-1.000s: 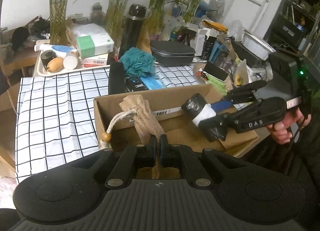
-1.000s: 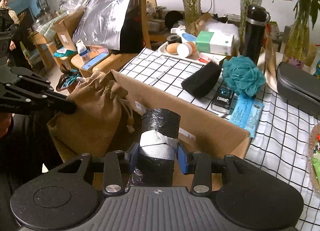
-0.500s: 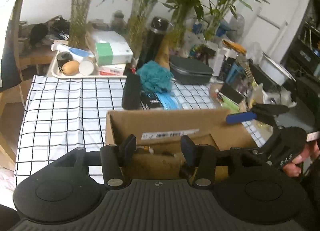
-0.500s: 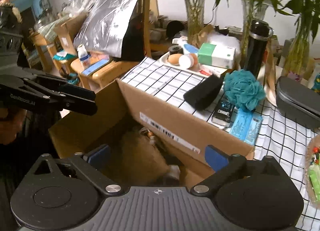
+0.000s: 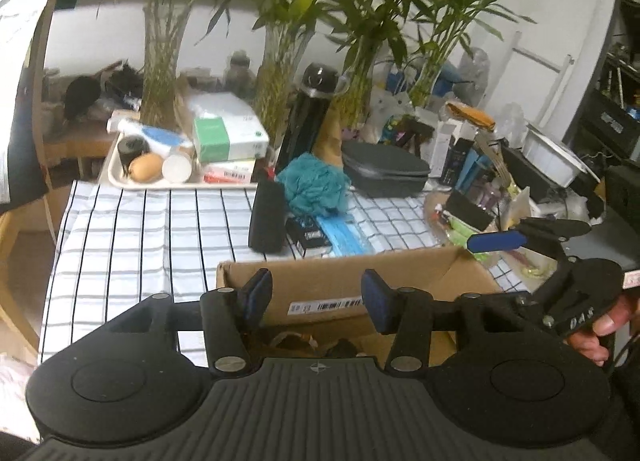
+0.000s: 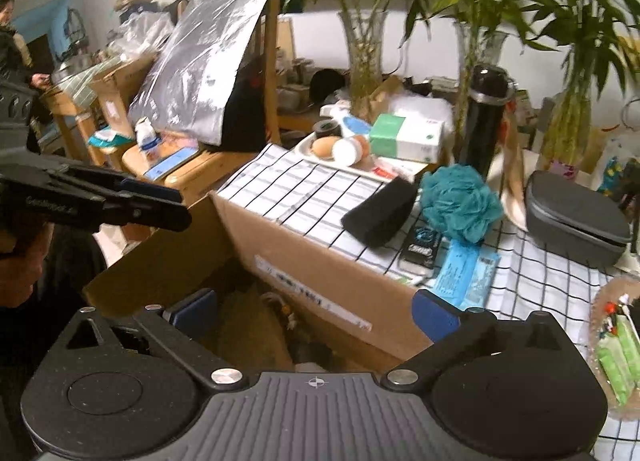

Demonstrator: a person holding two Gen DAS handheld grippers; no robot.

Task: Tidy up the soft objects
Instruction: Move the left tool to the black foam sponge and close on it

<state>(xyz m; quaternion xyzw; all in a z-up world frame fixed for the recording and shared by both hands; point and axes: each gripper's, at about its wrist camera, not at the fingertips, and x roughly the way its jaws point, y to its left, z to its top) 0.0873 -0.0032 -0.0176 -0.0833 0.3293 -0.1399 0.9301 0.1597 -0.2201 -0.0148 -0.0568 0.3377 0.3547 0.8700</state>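
While both tools gape, one cardboard box (image 5: 400,281) waits.

One box (image 5: 360,285), two claws (image 5: 316,297), one loofah (image 5: 316,185)

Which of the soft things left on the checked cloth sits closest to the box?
The black foam block, lying flat just beyond the cardboard box rim. The teal bath pouf sits further back beside it, round and ruffled rather than flat and dark.
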